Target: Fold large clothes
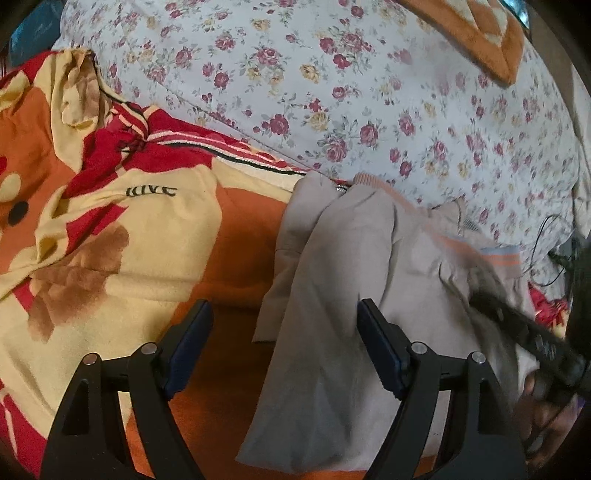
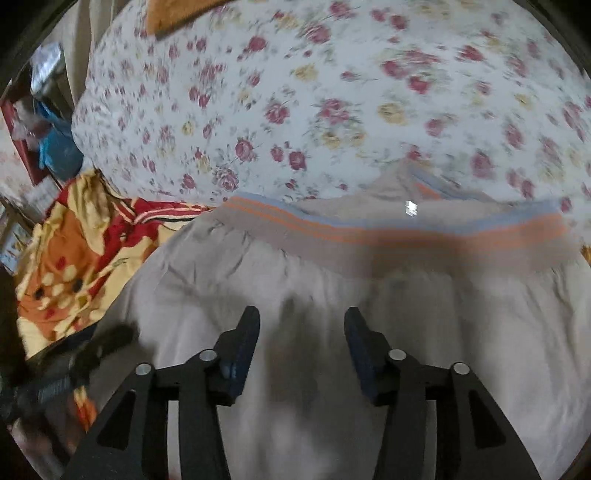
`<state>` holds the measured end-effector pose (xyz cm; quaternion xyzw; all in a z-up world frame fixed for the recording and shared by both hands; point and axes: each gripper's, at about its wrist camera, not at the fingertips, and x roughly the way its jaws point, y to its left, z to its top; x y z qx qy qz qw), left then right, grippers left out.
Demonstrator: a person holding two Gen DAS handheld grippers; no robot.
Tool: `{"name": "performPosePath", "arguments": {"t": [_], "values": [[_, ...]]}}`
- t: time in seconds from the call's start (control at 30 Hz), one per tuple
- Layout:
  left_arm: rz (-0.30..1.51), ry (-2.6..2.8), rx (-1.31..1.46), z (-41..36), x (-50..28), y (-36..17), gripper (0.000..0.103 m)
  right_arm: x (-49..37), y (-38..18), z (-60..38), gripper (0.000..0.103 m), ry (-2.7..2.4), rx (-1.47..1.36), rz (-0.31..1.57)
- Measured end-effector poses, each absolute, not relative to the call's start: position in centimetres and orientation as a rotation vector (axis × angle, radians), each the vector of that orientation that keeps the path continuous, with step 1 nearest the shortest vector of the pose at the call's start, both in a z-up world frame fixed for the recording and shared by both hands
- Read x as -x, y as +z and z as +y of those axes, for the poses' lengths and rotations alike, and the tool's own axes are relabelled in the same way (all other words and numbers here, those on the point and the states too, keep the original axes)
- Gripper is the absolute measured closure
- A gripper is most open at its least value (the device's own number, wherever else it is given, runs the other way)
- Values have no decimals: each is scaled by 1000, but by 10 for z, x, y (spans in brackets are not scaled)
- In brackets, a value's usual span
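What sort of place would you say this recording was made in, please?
Most likely a bedroom at home: the beige garment lies on a bed covered by a floral sheet, with an orange, red and yellow blanket beside it.

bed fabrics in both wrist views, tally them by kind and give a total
Beige garment with orange and blue striped ribbed hem: 1
Red, orange and yellow patterned blanket: 1
White floral cotton sheet: 1
Orange plush cloth with cream pattern, top corner: 1
Total: 4 fabric items
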<state>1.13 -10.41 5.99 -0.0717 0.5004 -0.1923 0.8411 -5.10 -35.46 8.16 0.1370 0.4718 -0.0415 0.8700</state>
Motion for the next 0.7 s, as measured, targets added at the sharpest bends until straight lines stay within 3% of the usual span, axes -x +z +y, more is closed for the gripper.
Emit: {"name": "performPosePath", "arguments": {"t": [0.27, 0.47, 0.7], "values": [[1129, -440, 248, -107, -28, 42, 19, 92, 90, -375, 52, -75, -275, 974], [1155, -504, 310, -114, -38, 39, 19, 102, 61, -392, 51, -90, -360, 1013], [1191, -555, 349, -116, -44, 36, 19, 105, 55, -389, 37, -40, -354, 978]]}}
